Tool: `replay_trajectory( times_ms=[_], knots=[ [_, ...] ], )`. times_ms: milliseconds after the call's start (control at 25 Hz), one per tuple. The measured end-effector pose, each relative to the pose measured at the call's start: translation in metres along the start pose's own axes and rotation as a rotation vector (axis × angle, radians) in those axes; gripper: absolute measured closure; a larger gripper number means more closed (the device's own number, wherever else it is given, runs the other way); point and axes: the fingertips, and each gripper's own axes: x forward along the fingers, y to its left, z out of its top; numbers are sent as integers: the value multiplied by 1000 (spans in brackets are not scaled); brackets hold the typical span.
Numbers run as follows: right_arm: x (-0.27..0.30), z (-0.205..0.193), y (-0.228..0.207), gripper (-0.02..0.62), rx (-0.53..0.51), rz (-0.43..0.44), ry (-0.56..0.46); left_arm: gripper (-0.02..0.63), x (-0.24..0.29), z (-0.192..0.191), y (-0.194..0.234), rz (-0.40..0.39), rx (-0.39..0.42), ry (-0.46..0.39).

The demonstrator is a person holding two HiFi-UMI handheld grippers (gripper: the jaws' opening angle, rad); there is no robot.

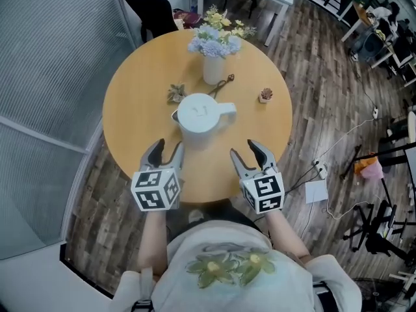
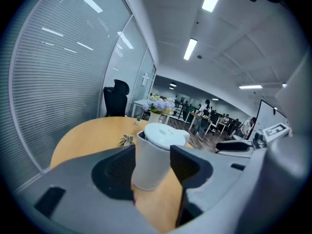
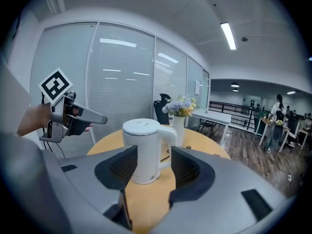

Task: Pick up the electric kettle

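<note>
white electric kettle (image 1: 197, 119) on round table (image 1: 130, 103), left gripper (image 1: 164, 153) and right gripper (image 1: 250, 155) open, short of it

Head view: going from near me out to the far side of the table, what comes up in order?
Left tool and right tool, level with each other over the near edge of the table → kettle → vase of flowers → black chair beyond the table.

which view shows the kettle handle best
The right gripper view: the kettle's handle shows side-on, its full loop clear. The head view shows it only from above, as a short stub; the left gripper view mostly hides it behind the body.
</note>
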Motion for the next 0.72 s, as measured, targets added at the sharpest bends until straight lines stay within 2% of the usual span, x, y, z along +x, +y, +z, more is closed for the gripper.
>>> replay_trajectory(
  times_ms=[720],
  knots=[
    [62,-9,-37,380,-5,47,74,400,44,13,28,50,-129,61]
  ],
)
